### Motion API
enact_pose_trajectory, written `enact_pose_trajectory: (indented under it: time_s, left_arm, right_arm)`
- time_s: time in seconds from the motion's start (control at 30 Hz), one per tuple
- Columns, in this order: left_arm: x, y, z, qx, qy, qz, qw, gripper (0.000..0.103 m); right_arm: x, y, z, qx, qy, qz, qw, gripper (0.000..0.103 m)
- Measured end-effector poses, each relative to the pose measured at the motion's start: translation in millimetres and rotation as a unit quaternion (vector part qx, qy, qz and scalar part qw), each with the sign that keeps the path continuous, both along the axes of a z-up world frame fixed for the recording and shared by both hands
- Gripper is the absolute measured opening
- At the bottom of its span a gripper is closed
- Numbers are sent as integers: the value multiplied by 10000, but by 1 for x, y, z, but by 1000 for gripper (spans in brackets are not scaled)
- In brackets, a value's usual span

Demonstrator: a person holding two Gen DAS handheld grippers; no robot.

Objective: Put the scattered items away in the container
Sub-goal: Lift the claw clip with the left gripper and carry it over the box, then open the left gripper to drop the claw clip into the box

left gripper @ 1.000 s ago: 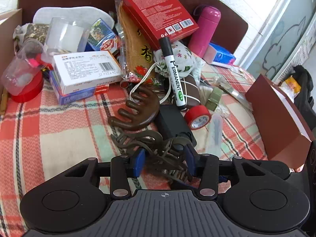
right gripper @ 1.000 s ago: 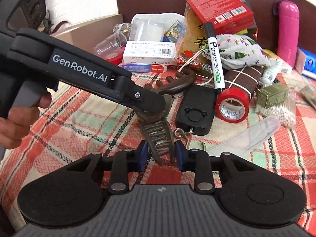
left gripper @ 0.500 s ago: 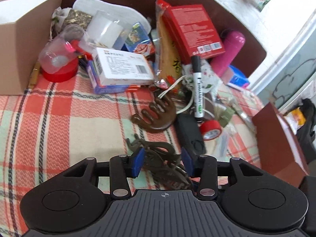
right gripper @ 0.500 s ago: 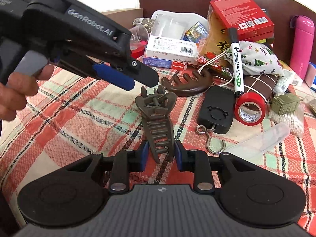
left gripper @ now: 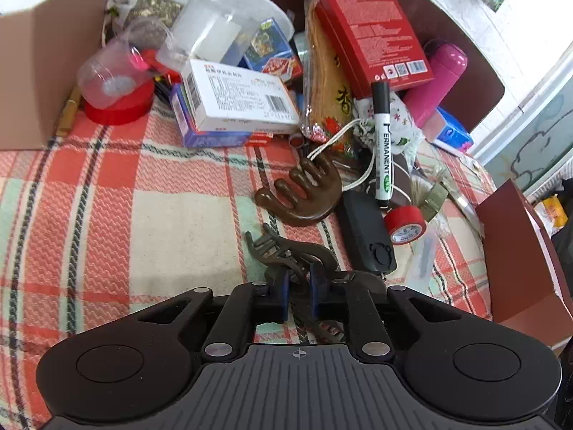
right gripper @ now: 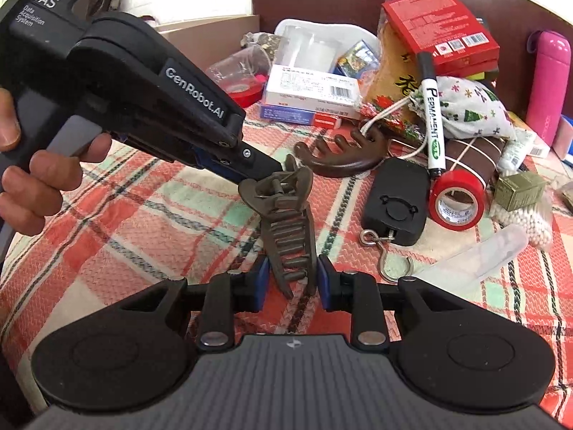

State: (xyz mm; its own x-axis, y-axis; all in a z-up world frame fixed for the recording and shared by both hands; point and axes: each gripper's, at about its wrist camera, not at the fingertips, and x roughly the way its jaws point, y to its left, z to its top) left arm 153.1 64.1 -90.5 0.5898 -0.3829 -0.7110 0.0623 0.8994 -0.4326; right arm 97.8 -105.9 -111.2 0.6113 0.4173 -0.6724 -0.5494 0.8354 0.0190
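Note:
A brown hair claw clip [right gripper: 286, 215] is held above the plaid cloth by both grippers. My right gripper [right gripper: 290, 276] is shut on its toothed end. My left gripper [left gripper: 296, 288] is shut on its hinge end; in the right wrist view its tip [right gripper: 250, 173] meets the clip from the left. The clip also shows in the left wrist view [left gripper: 286, 251]. A cardboard box [left gripper: 46, 68] stands at the far left. A brown wooden comb [left gripper: 304, 193] lies just beyond the clip.
Clutter lies at the back: white medicine box [left gripper: 240, 96], red box [left gripper: 372, 36], permanent marker [left gripper: 383, 143], pink bottle [left gripper: 437, 82], red tape roll [left gripper: 406, 222], black hanging scale [left gripper: 369, 240], plastic cup [left gripper: 107, 75]. A dark red box [left gripper: 519, 251] stands right.
My left gripper has narrowed from open around the clip to shut on its hinge end. The clip, held by the right gripper, has risen slightly.

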Motion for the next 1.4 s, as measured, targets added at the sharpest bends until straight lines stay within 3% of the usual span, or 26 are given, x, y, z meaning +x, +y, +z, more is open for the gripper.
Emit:
enact_pose_trajectory:
  time_s: [0.37, 0.67, 1.0, 1.3, 1.33, 1.37, 1.4]
  left_arm:
    - [-32, 47, 43, 7, -567, 491, 9972, 3]
    - [-45, 119, 98, 163, -1244, 1205, 9848, 3]
    - [-15, 192, 143, 599, -1638, 1889, 9664, 3]
    - [31, 246, 136, 598, -1493, 2225, 9616, 2]
    - [36, 251, 132, 610, -1435, 2273, 9612, 3]
    - [40, 256, 126, 623, -1347, 2330, 9611, 28]
    - [44, 259, 121, 643, -1238, 2399, 9607, 37]
  right_arm:
    - [-8, 34, 36, 65, -372, 746, 9965, 30]
    - [15, 101, 83, 176, -839, 1670, 9822, 29]
    - [62, 190, 117, 173, -1260, 2207, 9670, 29]
    - [127, 258, 107, 362, -950, 2260, 9688, 29]
    - [133, 264, 104, 348, -907, 2255, 9694, 30]
    - [139, 271, 101, 324, -844, 2262, 9699, 30]
    - [144, 276, 97, 293, -779, 2289, 9699, 31]
